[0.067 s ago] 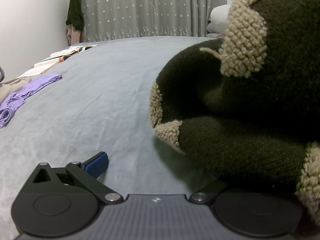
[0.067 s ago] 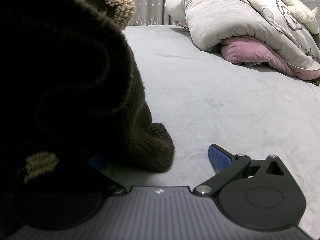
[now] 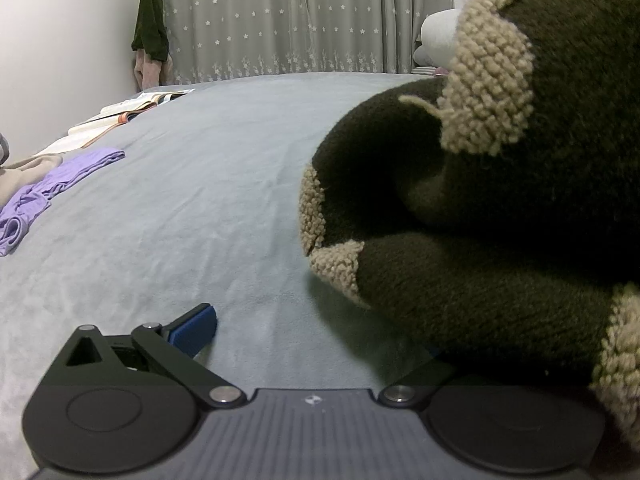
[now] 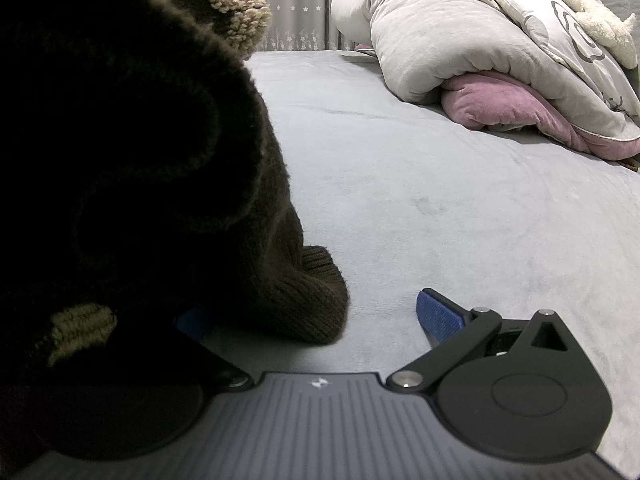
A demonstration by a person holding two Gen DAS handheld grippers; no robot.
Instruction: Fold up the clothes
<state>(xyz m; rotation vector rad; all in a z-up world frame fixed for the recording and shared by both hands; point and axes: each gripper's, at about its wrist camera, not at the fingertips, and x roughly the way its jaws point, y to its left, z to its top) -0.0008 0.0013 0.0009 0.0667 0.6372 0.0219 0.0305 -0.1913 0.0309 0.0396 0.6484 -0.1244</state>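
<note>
A dark brown fleece garment with beige sherpa trim lies bunched on the grey bed, filling the right of the left wrist view and the left of the right wrist view. My left gripper is open; its left blue pad rests over the bed and the garment covers its right finger. My right gripper is open; its right blue pad shows, and its left pad is partly under the garment's ribbed cuff.
A purple garment and a beige one lie at the bed's left edge, with open books behind. A rolled grey and pink duvet with a plush toy sits at the far right. Curtains hang behind.
</note>
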